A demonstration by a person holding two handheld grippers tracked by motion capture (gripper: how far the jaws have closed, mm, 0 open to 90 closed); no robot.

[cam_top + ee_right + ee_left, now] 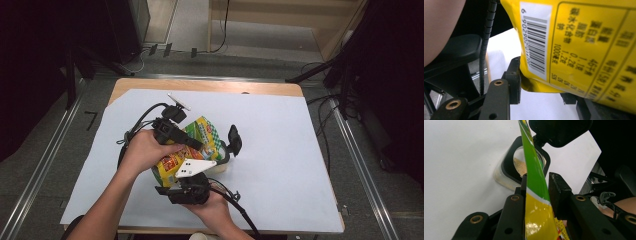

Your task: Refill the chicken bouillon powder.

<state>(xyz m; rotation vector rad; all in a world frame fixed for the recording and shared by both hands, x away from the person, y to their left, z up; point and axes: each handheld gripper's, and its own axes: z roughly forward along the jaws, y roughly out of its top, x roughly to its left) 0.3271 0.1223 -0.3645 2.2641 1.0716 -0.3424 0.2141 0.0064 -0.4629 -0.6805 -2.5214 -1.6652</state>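
A yellow and green snack bag (pixel 202 132) is held up between both grippers over the white sheet. My left gripper (pixel 194 145) pinches the bag's thin green edge (pixel 535 170), one jaw on each side of it. My right gripper (pixel 176 177) grips the lower yellow corner (pixel 536 85) beside the barcode. Just beyond the bag stands a clear container (pixel 520 165) with a black rim and some tan grains inside. Its black lid (pixel 234 140) is flipped up.
The white sheet (pixel 285 150) covers a wooden table (pixel 210 86). Metal rails (pixel 45 160) run along both sides on the floor. Dark stands and cables (pixel 330 75) are at the back right. Cables trail from both grippers.
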